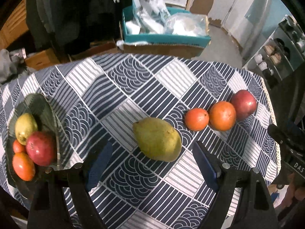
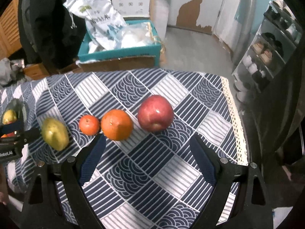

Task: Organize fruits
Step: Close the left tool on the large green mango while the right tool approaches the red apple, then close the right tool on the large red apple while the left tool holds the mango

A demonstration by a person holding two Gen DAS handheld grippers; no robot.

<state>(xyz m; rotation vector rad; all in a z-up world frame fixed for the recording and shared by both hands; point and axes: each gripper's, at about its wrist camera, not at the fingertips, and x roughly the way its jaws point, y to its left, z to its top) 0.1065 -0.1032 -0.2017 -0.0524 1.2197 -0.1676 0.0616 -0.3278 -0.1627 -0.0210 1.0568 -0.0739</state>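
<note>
1. The mango [image 1: 157, 139] is lying loose mid-surface, framed by your left claw [image 1: 152, 162], which is gaping and gripping nothing.
2. Your right claw [image 2: 147, 158], likewise spread and empty, is aiming between the orange [image 2: 116, 125] and apple [image 2: 155, 113], probably to collect one.
3. The bowl [image 1: 41, 103] at the left is holding sorted fruit already, so it is likely serving as the destination.

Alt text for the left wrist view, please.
Open left gripper above a green mango on a patterned tablecloth. A glass bowl of fruit sits left; two oranges and a red apple line up right.
</note>
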